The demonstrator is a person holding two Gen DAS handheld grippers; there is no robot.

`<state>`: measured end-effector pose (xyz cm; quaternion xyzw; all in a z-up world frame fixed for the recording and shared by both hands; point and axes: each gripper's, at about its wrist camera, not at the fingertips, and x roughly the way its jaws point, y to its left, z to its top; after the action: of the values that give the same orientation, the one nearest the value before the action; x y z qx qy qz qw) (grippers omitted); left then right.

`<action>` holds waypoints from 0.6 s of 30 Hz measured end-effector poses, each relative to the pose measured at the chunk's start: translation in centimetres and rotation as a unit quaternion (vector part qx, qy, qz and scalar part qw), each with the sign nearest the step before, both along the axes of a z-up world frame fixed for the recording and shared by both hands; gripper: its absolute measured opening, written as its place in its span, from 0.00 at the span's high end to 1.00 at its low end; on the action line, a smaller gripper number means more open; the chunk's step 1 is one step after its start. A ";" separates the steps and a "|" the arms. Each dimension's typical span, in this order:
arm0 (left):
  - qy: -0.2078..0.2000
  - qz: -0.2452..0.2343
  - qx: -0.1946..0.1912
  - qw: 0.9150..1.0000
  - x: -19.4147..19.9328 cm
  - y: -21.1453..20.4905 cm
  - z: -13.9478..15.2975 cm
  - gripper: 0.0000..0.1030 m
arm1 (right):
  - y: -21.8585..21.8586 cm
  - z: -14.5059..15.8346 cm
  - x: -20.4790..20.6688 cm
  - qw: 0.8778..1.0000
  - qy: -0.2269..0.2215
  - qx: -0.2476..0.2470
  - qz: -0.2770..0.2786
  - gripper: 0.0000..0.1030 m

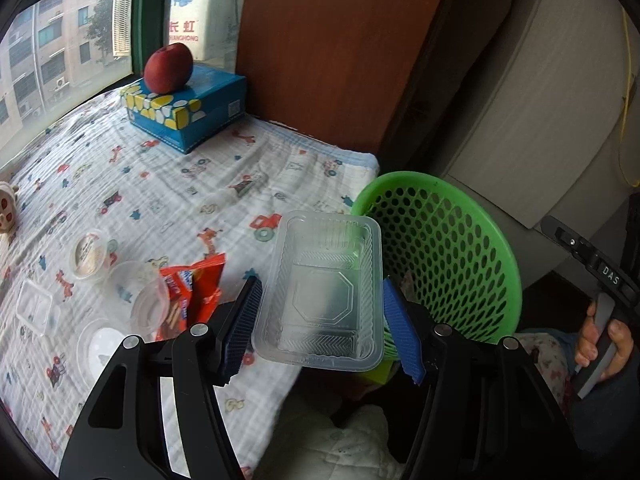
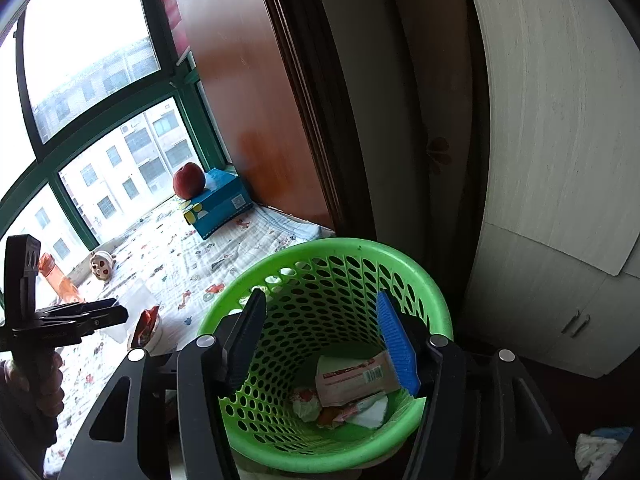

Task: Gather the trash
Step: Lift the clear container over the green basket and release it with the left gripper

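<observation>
My left gripper (image 1: 320,320) is shut on a clear plastic tray (image 1: 324,288), held above the table edge beside the green perforated basket (image 1: 452,248). On the patterned cloth (image 1: 160,184) lie a red snack wrapper (image 1: 192,292), a clear cup on its side (image 1: 144,300), a lidded sauce cup (image 1: 88,256), a small clear box (image 1: 34,308) and a round lid (image 1: 100,348). My right gripper (image 2: 320,340) is open and empty over the basket (image 2: 420,284), which holds paper wrappers (image 2: 352,376). The left gripper (image 2: 80,316) with the tray (image 2: 132,308) shows at the left.
A blue tissue box (image 1: 188,112) with a red apple (image 1: 168,68) on it stands at the back by the window. A small toy (image 1: 8,208) sits at the left edge, an orange bottle (image 2: 56,276) by the window. A wooden panel (image 1: 328,52) and a cabinet (image 2: 552,304) stand behind the basket.
</observation>
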<state>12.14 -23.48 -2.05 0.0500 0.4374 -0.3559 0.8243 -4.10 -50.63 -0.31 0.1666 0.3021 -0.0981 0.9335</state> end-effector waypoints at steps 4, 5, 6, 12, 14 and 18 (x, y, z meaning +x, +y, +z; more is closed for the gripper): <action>0.007 -0.027 0.009 1.000 -0.7 -3.6 -0.6 0.41 | -0.6 0.0 -0.7 1.000 -0.006 0.002 -0.006 0.42; 0.009 -0.033 0.011 0.999 -0.9 -4.4 -0.7 0.41 | -0.8 0.0 -0.8 1.000 -0.006 0.002 -0.007 0.42; 0.012 -0.039 0.012 0.999 -1.1 -5.2 -0.9 0.41 | -0.9 0.0 -1.0 1.000 -0.006 0.001 -0.008 0.41; 0.022 -0.068 0.026 0.997 -2.2 -9.0 -2.1 0.41 | -1.9 -0.5 -2.0 1.000 -0.004 0.004 -0.019 0.39; 0.029 -0.075 0.029 0.996 -2.4 -10.1 -2.5 0.41 | -2.2 -0.6 -2.3 1.000 -0.003 0.005 -0.023 0.38; 0.035 -0.085 0.035 0.995 -2.7 -12.0 -3.3 0.40 | -2.9 -0.8 -2.9 0.999 -0.003 0.006 -0.032 0.34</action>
<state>9.44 -35.43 -5.32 0.1030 0.4718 -0.4105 0.7735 -7.03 -53.53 -1.11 0.1816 0.2947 -0.1259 0.9297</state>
